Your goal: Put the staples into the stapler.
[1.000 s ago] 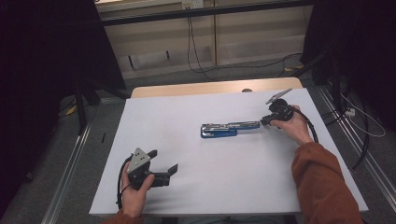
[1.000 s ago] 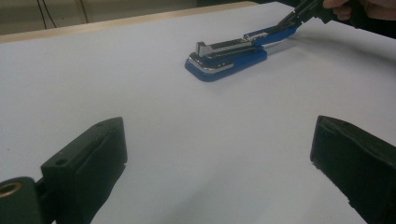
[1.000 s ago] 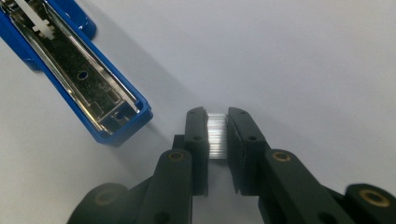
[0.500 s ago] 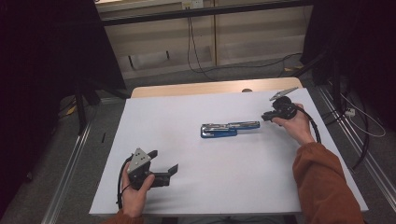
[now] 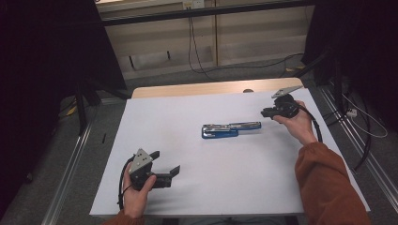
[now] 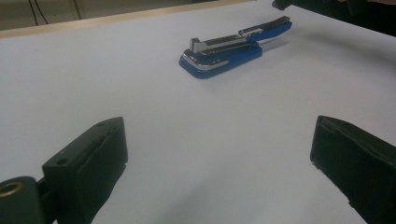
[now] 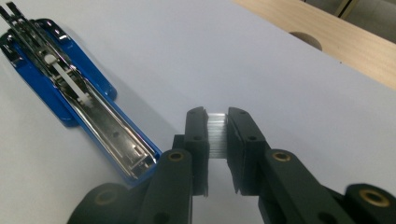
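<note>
**Ana:** Right gripper view first: what sits between those two black jaws?

**Ben:** A strip of staples (image 7: 216, 135), silvery and ribbed, pinched flat between the pads. The right gripper (image 7: 216, 122) is closed narrowly on it, just beside the open end of the stapler (image 7: 79, 100).

**Ana:** So why is the stapler lying opened up like that?

**Ben:** My guess is a reload. The top arm is swung back, so the metal channel lies bare and faces up, ready to take the strip. Holding the staples by their flat sides would let them slide in lengthwise.

**Ana:** And the other hand?

**Ben:** The left gripper (image 5: 162, 165) rests near the front left of the white table (image 5: 225, 187), well apart from the stapler, its jaws spread wide with nothing between them. I judge it is waiting, perhaps to steady the blue base.

**Ana:** Where is the stapler on the table, and how does it lie?

**Ben:** In the high view the stapler (image 5: 230, 130) lies near the middle, a little toward the right. Its long axis runs almost straight across the table, left to right, tilted slightly. The broad blue base is at the left end and the thin opened part points right, at the right gripper (image 5: 266, 111)

**Ana:** Is the strip lined up with the channel?

**Ben:** Not yet, I think; it stands at an angle to it
</note>
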Action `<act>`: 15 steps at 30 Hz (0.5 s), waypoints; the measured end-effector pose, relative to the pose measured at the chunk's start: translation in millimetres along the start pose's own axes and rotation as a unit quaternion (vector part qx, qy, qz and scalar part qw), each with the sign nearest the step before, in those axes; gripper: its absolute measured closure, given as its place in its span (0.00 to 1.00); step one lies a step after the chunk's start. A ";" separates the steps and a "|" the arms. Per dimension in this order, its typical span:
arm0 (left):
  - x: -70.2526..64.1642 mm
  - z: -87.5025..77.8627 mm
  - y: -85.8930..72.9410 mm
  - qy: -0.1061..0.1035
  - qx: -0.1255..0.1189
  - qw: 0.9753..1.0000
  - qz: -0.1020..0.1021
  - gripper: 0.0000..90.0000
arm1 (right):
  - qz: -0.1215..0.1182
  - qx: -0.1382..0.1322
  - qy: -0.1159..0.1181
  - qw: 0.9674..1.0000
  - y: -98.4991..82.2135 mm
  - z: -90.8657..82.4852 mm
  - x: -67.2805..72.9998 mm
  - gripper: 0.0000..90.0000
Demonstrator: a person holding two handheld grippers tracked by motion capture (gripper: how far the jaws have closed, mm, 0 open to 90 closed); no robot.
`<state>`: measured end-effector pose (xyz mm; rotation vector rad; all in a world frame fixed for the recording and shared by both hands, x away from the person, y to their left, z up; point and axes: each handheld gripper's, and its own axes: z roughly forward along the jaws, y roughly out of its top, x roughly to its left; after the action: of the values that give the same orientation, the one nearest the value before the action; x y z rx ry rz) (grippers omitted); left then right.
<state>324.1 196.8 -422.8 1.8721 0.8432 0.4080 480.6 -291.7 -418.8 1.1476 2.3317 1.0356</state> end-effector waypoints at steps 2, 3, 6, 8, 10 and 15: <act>0.0 -0.1 0.1 0.000 0.000 1.000 0.000 0.05 | -0.003 -0.005 0.002 1.000 2.2 -0.7 1.9 0.88; 0.1 0.0 0.0 0.000 0.000 1.000 -0.001 0.05 | -0.005 -0.006 0.003 1.000 3.1 -0.9 3.1 0.88; 0.6 0.1 -0.1 0.000 0.000 1.000 -0.003 0.05 | -0.010 -0.008 0.004 1.000 4.4 -0.8 6.3 0.88; 0.4 0.0 0.0 0.000 -0.001 1.000 -0.002 0.05 | -0.016 -0.011 0.002 1.000 5.3 -0.8 9.6 0.88; 0.5 0.1 0.1 0.000 0.000 1.000 -0.001 0.05 | -0.018 -0.013 0.006 1.000 6.5 -1.0 11.4 0.88; 0.5 0.0 0.0 0.000 0.001 1.000 0.000 0.05 | -0.021 -0.027 0.016 0.999 10.2 -5.2 14.8 0.88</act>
<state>324.6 197.1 -422.8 1.8743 0.8442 0.4058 474.0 -278.3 -407.5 1.0661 2.3270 1.1036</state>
